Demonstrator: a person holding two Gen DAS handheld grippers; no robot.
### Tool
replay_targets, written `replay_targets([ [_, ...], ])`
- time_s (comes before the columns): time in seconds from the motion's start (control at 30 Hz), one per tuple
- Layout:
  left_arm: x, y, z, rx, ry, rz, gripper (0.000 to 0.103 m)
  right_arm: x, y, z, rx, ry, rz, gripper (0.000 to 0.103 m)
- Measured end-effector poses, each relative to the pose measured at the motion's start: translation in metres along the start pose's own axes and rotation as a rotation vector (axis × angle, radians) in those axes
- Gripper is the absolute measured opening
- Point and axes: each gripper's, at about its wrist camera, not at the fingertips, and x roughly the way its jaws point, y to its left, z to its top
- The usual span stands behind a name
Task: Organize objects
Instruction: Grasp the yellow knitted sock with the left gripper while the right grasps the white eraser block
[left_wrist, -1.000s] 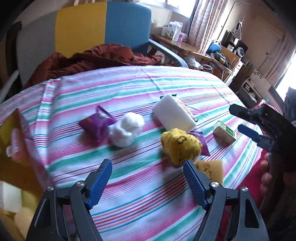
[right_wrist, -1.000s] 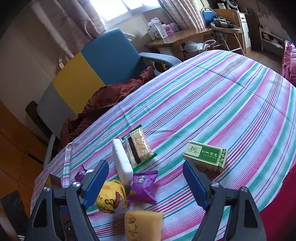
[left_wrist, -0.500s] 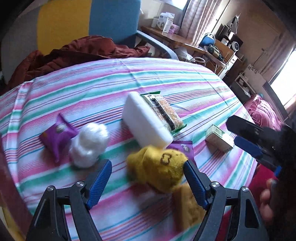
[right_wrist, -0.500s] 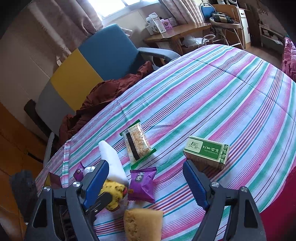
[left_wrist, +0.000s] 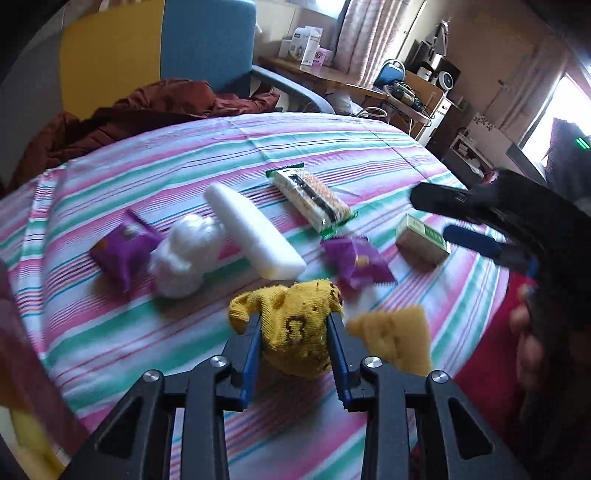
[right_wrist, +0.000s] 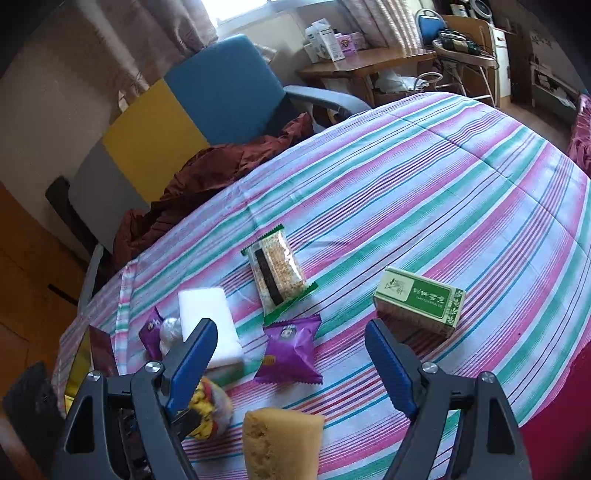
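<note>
My left hand-held gripper (left_wrist: 293, 332), low centre of its view, is closing its jaws on the yellow sock (left_wrist: 295, 325) to clear it from the clutter on the striped counter (left_wrist: 147, 177). My right hand-held gripper (right_wrist: 291, 354) waits wide open, empty, above the purple packet (right_wrist: 290, 349).
</note>
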Motion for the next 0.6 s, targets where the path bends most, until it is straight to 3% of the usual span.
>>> replay_targets([
  [0.27,-0.037,0.016,-0.048,-0.013,-0.002,-0.002,0.03,0.022,0.028,-0.013,-0.14,0.127,-0.029,0.084],
  [0.43,-0.066,0.017,-0.063,0.002,-0.046,0.003,0.03,0.044,0.062,-0.019,-0.191,0.223,0.057,0.083],
  [0.6,-0.087,0.026,-0.069,-0.032,-0.084,-0.019,0.03,0.082,0.091,-0.011,-0.259,0.282,0.015,0.083],
])
